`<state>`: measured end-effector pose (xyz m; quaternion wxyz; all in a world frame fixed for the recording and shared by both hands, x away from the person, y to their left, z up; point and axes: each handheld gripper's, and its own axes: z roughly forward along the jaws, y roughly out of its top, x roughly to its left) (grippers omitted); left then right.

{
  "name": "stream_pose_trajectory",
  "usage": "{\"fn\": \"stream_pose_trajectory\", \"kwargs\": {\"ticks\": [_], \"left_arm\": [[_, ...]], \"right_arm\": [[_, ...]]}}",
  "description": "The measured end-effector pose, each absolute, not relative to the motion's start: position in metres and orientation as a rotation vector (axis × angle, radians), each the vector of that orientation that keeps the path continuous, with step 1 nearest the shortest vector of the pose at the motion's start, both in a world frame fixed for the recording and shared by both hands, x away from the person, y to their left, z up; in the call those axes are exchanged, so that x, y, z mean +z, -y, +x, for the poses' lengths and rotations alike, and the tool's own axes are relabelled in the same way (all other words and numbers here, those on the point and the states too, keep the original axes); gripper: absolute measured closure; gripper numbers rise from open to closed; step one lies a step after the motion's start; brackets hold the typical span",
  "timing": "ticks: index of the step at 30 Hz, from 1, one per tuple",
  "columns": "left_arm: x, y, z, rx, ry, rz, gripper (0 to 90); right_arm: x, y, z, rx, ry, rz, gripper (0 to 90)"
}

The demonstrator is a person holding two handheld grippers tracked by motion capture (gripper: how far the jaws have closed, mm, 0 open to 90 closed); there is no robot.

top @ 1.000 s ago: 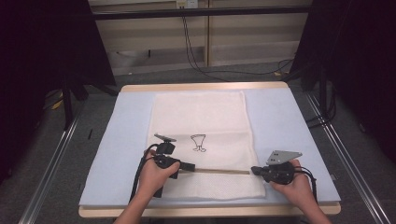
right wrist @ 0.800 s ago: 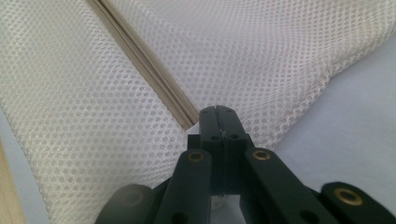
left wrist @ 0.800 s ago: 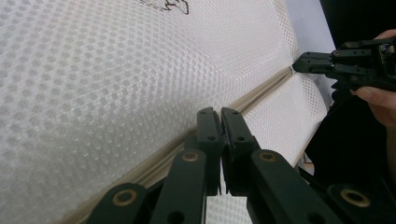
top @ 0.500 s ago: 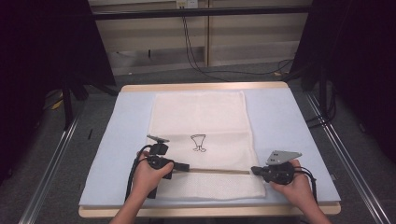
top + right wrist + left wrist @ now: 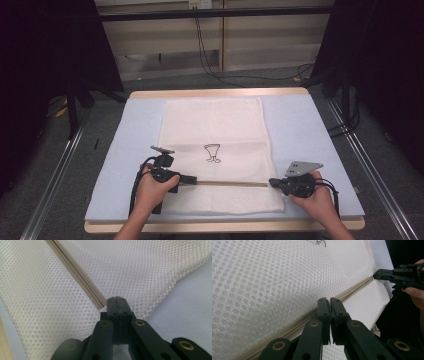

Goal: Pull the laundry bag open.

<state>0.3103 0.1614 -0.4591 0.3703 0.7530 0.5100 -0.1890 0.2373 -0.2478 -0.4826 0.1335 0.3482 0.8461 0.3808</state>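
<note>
The white mesh bag (image 5: 216, 150) lies flat in the middle of the table, long side running near to far, and a beige zipper (image 5: 227, 183) crosses it from left to right close to its near edge. In the left gripper view that zipper (image 5: 352, 291) runs away as a pale raised line through the netting; in the right gripper view its end (image 5: 100, 305) stops just beside the jaw tips.

At the left end of the zipper sits the left gripper (image 5: 192, 179), its jaws pinched together right on the zipper line. Up close the left gripper (image 5: 329, 300) shows the two black jaws pressed flat against each other over the seam; whether the slider is caught between them I cannot tell. Across the bag, at the right end of the zipper, the right gripper (image 5: 272, 183) is closed as well, tips at the bag's right edge. In its own view the right gripper (image 5: 116, 299) has its jaws tight together against the mesh, and the netting puckers around them.

A small black drawing (image 5: 212, 153) marks the bag just beyond the zipper. Under the bag is a pale blue mat (image 5: 135, 145), and the wooden table (image 5: 220, 92) shows along the far edge.
</note>
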Motion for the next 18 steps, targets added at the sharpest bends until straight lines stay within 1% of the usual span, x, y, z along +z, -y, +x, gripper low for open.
{"fn": "stream_pose_trajectory", "kwargs": {"ticks": [5, 6, 7, 13, 14, 18], "left_arm": [[-0.459, -0.168, 0.310, -0.481, -1.311, 1.928, 87.4], [-0.459, -0.168, 0.309, -0.484, -1.331, 1.905, 87.3], [-0.459, -0.171, 0.310, -0.465, -1.313, 1.930, 87.3], [-0.459, -0.179, 0.308, -0.468, -1.337, 1.918, 87.3], [-0.459, -0.181, 0.309, -0.451, -1.335, 1.916, 87.3], [-0.459, -0.186, 0.308, -0.466, -1.350, 1.895, 87.3]], "right_arm": [[-0.483, 0.248, 0.237, 1.103, -2.450, 1.007, 90.0], [-0.483, 0.248, 0.237, 1.106, -2.451, 1.007, 90.0], [-0.483, 0.248, 0.237, 1.102, -2.450, 1.007, 90.0], [-0.483, 0.248, 0.237, 1.103, -2.451, 1.007, 90.0], [-0.483, 0.248, 0.237, 1.103, -2.451, 1.008, 90.0], [-0.483, 0.248, 0.237, 1.103, -2.450, 1.008, 90.0]]}}
